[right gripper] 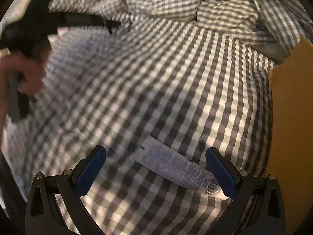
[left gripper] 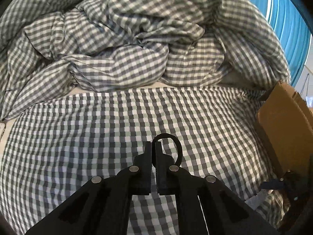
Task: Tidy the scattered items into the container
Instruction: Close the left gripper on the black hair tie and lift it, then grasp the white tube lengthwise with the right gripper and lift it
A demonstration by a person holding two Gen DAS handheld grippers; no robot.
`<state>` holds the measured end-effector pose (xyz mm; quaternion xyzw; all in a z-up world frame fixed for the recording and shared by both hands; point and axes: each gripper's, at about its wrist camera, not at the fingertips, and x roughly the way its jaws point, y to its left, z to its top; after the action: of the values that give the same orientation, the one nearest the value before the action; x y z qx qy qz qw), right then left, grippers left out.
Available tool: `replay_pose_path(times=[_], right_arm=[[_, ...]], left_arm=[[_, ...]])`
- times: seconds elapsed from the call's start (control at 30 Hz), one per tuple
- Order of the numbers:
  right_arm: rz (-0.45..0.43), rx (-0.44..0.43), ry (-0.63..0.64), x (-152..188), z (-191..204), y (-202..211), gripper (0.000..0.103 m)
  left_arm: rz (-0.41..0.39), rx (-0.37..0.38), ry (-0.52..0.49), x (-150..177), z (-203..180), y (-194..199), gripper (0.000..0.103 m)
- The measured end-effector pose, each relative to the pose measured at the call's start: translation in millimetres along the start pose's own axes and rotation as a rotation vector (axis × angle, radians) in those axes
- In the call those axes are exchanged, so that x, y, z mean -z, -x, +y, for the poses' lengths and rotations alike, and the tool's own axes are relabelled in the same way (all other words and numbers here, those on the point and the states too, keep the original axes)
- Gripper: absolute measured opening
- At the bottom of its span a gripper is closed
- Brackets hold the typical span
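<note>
My left gripper (left gripper: 154, 145) is shut on a thin black loop, like a hair tie (left gripper: 177, 146), and holds it above the checked bedsheet (left gripper: 97, 129). A brown cardboard box (left gripper: 283, 125) stands at the right edge of the bed; it also shows in the right wrist view (right gripper: 291, 117). My right gripper (right gripper: 155, 154) is open, low over the sheet, with a white printed tube (right gripper: 176, 168) lying between its blue pads (right gripper: 92, 168), nearer the right one. The left gripper and the hand holding it show at the left of the right wrist view (right gripper: 29, 39).
A crumpled checked duvet (left gripper: 127, 39) is heaped across the far side of the bed. A blue curtain (left gripper: 289, 29) hangs beyond it at the right. The right gripper's tip shows low beside the box in the left wrist view (left gripper: 273, 184).
</note>
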<state>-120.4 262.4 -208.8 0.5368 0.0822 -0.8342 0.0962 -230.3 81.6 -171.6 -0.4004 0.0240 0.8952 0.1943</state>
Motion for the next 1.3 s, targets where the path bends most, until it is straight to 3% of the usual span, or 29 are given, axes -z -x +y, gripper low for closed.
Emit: replay_pose_path(times=[0.1,0.17,0.23,0.47,0.5,0.6,0.73,0.87,0.97,1.0,1.03,1.3], right_arm=[[0.028,-0.003,-0.035,4.6,-7.0,-7.9,0.099],[0.032,0.007,-0.041,5.7,-9.1,-7.3,0.089],[0.037,0.006,-0.051,6.2,-11.5,-4.4,0.068],[0.038,-0.033,-0.073,8.1,-7.9,7.0,0.036],[0.024,-0.062,-0.090,7.8,-8.8,12.1,0.019],[-0.002,-0.058,-0.079,6.2,-4.4,26.2,0.011],[-0.044,-0.026,-0.050,10.3,-0.8,40.4,0.011],[-0.030,0.019,-0.033,16.8,-4.6,40.5,0.015],[-0.001,0.040,0.005,28.7,-10.7,37.9,0.044],[0.005,0.042,0.020,30.9,-10.9,37.7,0.060],[0.009,0.044,0.038,32.9,-10.7,37.4,0.067],[0.097,0.086,0.170,42.4,-7.4,21.3,0.069]], left_arm=[[-0.006,0.002,0.004,-0.4,0.2,4.5,0.002],[-0.007,0.003,0.006,-0.1,-0.4,6.0,0.002],[-0.006,0.007,0.011,0.6,-0.9,6.2,0.002],[-0.014,0.021,0.028,1.3,-4.9,12.3,0.002],[-0.016,0.022,0.026,1.0,-6.0,14.1,0.002],[-0.023,0.022,0.024,-0.2,-7.7,20.6,0.002],[-0.037,0.023,0.029,-2.2,-8.3,31.3,0.002],[-0.048,0.026,0.025,-2.4,-11.0,42.7,0.002],[-0.054,0.028,0.024,-2.2,-12.0,49.7,0.002],[-0.058,0.030,0.026,-2.1,-12.2,52.1,0.002],[-0.060,0.032,0.028,-2.1,-12.5,53.8,0.002],[-0.062,0.042,0.034,2.9,-12.2,59.2,0.002]])
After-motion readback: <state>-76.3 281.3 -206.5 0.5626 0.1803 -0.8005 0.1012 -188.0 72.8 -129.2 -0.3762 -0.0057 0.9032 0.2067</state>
